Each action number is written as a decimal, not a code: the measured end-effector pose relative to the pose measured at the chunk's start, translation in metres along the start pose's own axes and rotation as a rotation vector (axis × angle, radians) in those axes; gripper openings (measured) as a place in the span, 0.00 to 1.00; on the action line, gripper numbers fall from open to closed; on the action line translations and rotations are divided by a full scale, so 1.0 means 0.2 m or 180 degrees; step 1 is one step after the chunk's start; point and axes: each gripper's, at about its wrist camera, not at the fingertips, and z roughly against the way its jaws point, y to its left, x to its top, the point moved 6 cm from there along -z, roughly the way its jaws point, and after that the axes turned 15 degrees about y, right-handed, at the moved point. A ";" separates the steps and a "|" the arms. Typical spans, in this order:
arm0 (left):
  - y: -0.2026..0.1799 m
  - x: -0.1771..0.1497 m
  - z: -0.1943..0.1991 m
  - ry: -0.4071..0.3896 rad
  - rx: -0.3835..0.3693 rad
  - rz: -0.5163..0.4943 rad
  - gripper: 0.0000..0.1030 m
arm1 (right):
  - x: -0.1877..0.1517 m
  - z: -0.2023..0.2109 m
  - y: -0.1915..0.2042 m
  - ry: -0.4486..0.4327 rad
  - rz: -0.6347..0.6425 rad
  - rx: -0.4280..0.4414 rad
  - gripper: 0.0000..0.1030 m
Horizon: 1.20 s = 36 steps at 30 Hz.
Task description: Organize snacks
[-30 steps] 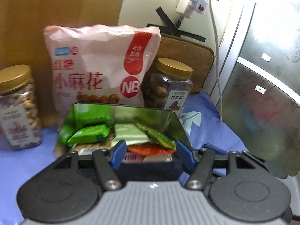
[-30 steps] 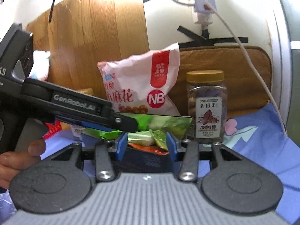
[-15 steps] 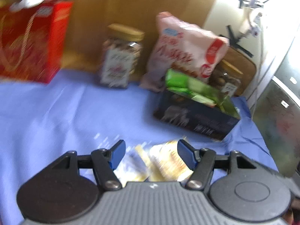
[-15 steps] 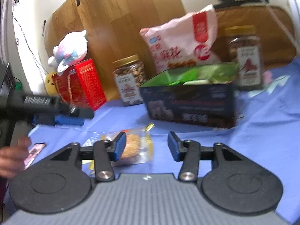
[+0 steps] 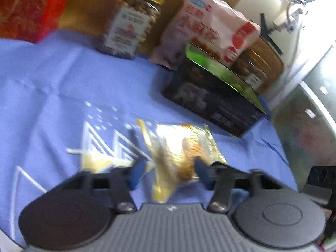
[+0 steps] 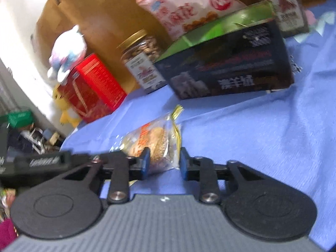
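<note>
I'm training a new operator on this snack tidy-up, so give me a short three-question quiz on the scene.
1. True or false: the gold-lidded jar stands between the red box and the pink bag.
2. What sits between the fingers of the right gripper? A) a spoon B) a snack packet C) a bottle
3. Fill in: the dark box rests on a ___ cloth.
Key: 1 true; 2 B; 3 blue.

The left gripper (image 5: 168, 173) is pointed downward, its jaws just narrowed but a gap is kept. The right gripper (image 6: 163, 163) is likewise angled down, its blue pads (image 6: 145, 163) drawn closer together just now.
</note>
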 end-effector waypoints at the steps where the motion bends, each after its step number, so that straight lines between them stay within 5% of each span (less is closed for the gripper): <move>1: -0.01 -0.01 0.01 -0.0012 -0.0017 -0.0016 0.37 | -0.03 0.02 0.05 -0.0022 0.0117 -0.0079 0.23; 7: -0.06 -0.13 0.04 0.0001 -0.0066 -0.0272 0.37 | -0.22 0.11 0.19 -0.0140 0.0732 -0.0426 0.21; 21: -0.07 -0.18 0.03 -0.0173 -0.0009 -0.0424 0.45 | -0.28 0.10 0.16 -0.0098 0.0761 -0.0428 0.42; 36: -0.07 -0.19 0.03 -0.0220 -0.0026 -0.0450 0.45 | -0.28 0.09 0.16 -0.0073 0.0784 -0.0428 0.44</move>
